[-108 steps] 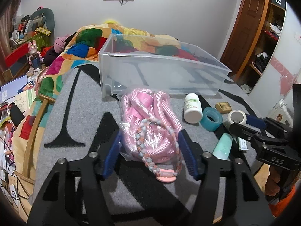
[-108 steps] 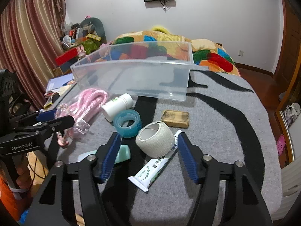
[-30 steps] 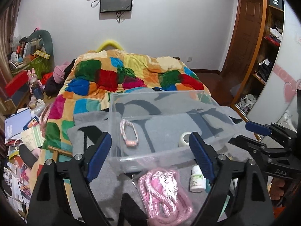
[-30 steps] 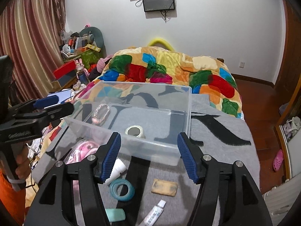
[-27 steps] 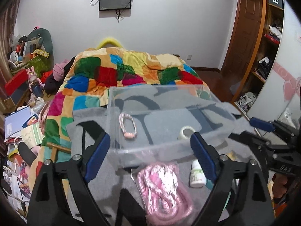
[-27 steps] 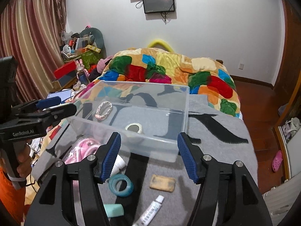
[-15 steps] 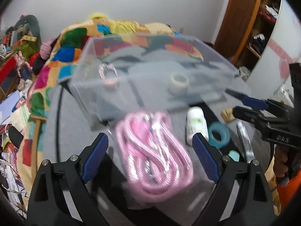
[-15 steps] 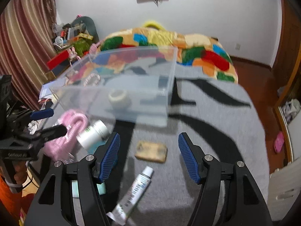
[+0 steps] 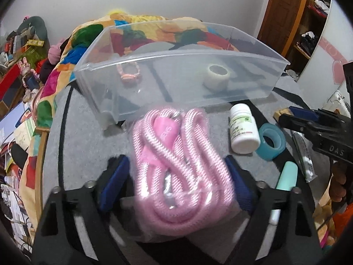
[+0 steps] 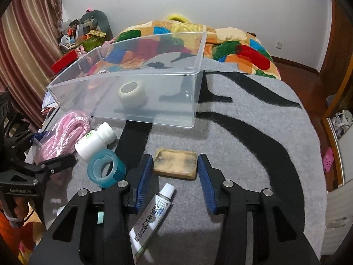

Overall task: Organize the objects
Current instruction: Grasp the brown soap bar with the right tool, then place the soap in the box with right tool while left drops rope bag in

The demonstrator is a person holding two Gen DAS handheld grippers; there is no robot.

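Rope bundle (image 9: 176, 163), pink, sealed in a clear bag, lies on the grey surface (image 10: 253, 137) right between the left gripper's (image 9: 176, 176) blue pads, jaws spread wide and not pinching it yet; pads flank the bag's lower half, contact unclear through the blur. Likely soft, light, squashy; film looks slippery, so best pinched across the thick middle of the coils, not the loose bag edge. Right gripper (image 10: 175, 176) also has jaws apart, tips either side of the tan block (image 10: 175, 161), small gaps on both sides; block looks flat, firm, light, easy to take by its short sides. Ointment tube (image 10: 152, 216) lies between the right fingers nearer the camera, could get caught. Just left: teal tape ring (image 10: 106, 170), white bottle (image 10: 94, 141) on its side, mint tube (image 9: 285, 174). Farther back, clear bin (image 10: 196, 88) holds a white tape roll (image 10: 132, 93) and a braided bracelet (image 9: 130, 72). Beyond, the bed's patchwork quilt (image 10: 238, 50).
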